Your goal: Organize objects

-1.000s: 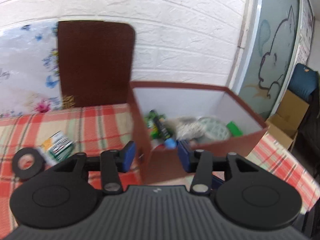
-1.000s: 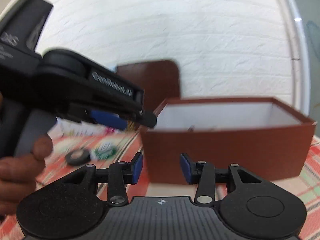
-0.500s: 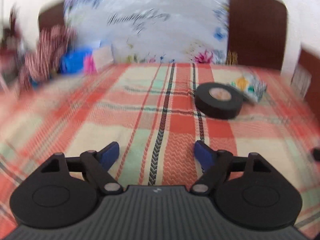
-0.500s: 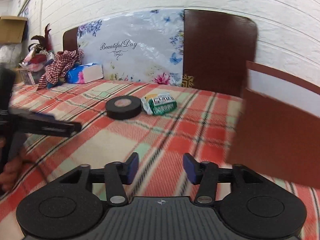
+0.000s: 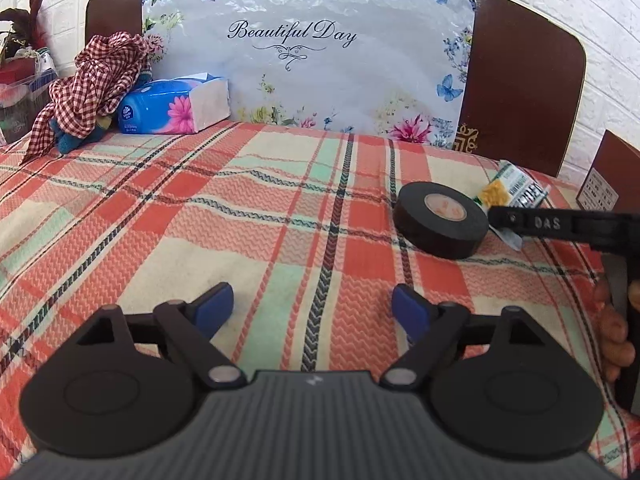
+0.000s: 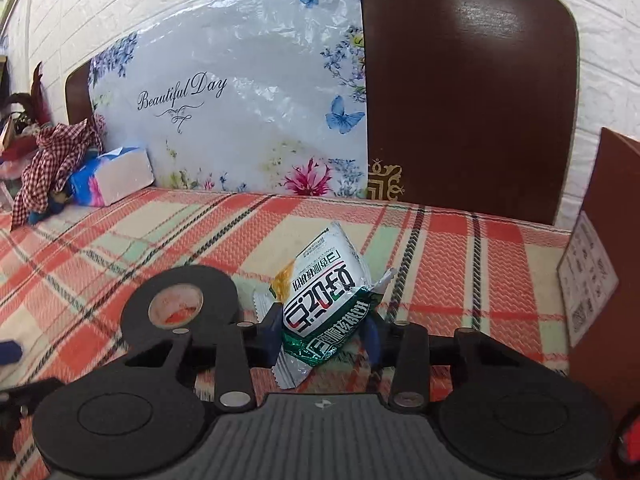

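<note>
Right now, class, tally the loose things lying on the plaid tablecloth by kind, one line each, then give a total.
Black tape roll: 1
Green-and-white snack packet: 1
Blue tissue pack: 1
Red checked cloth: 1
Total: 4

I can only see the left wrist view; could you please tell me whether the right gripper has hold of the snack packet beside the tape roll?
Observer: Yes. In the right wrist view the right gripper has a blue pad against each side of the snack packet.
Operator: Thank you. Which part of the packet is it gripping?
Observer: The green end nearest the camera. The white printed part sticks out beyond the fingers, tilted.
Operator: Is the tape roll in its way?
Observer: The tape roll lies just left of that gripper's left finger, outside the jaws. I cannot tell whether they touch.
</note>
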